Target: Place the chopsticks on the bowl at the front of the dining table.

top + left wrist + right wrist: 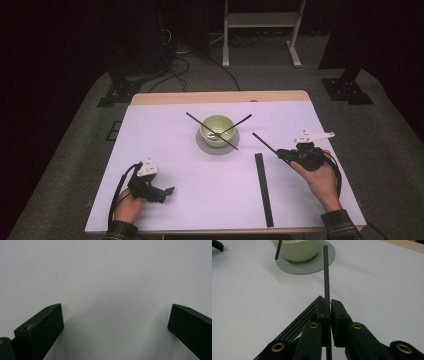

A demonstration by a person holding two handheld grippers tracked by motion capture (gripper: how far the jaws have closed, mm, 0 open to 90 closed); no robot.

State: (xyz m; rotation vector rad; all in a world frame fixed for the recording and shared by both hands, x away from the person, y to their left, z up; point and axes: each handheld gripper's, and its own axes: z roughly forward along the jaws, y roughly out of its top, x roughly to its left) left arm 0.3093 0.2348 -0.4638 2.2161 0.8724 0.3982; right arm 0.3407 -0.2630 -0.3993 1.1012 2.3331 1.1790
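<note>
Right of centre, right gripper (pixel 283 154) pinching a black stick (pixel 326 272), aimed up-left toward the bowl (pixel 217 129), likely to join two there. Lower left, left gripper (pixel 162 192) gaping, idle.

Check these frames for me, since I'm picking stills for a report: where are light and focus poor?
High view: room beyond the white table is dark, slight softness. Left gripper view: the left claw looks soft and dim, faint shadow on the table. Right gripper view: the right claw blurs near the lens; the thin black rod is sharper.
</note>
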